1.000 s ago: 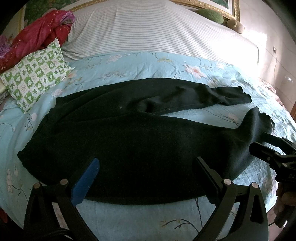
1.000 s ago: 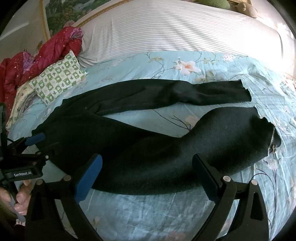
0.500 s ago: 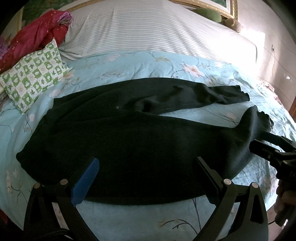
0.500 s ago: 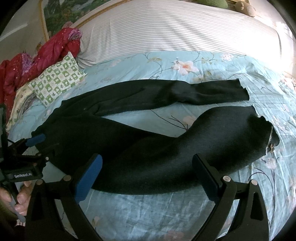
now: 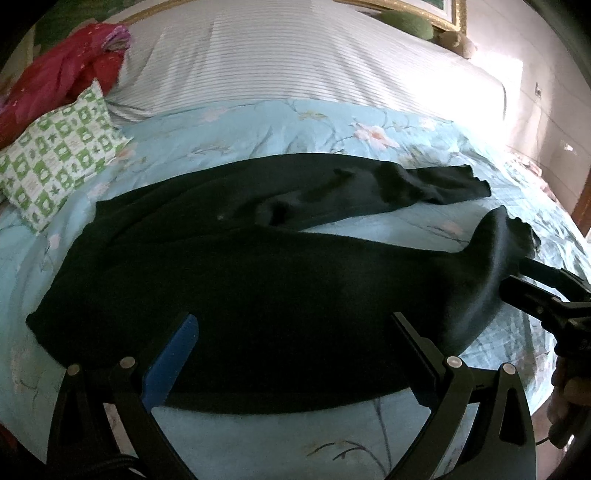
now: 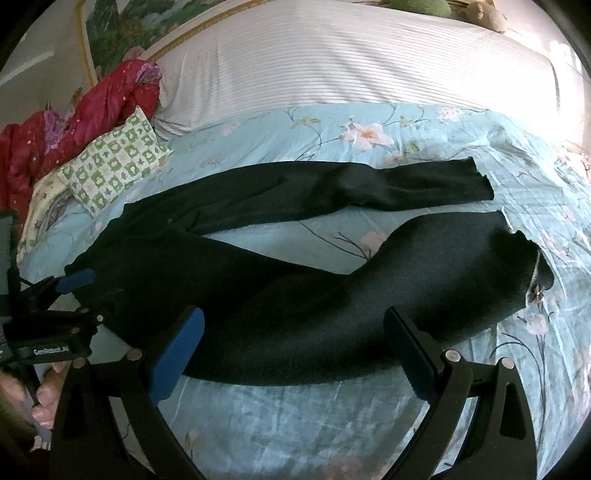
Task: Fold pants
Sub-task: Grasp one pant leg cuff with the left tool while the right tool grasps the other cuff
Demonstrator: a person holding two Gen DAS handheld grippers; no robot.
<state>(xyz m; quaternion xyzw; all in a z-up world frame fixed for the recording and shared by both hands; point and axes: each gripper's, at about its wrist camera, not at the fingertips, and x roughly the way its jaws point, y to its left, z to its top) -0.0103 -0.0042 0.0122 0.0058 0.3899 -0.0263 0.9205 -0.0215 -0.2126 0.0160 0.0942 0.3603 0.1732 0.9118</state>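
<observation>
While the black pants (image 5: pixel 258 295) are lying unfolded on the bed (image 5: pixel 295 435), both tools, left tool (image 5: pixel 291 354) and right tool (image 6: pixel 291 343), are hovering spread apart; grip waistband and cuff evenly.

I'm in a bedroom at home. A wide bed (image 6: pixel 258 424) fills my view, covered by a pale blue flowered sheet (image 6: pixel 424 147). At the far end lies a striped white quilt (image 6: pixel 332 62). Far left sit a green-and-white checked pillow (image 6: pixel 114 162) and a crumpled red jacket (image 6: pixel 74 125). A gilt-framed picture (image 5: pixel 436 11) hangs beyond.
</observation>
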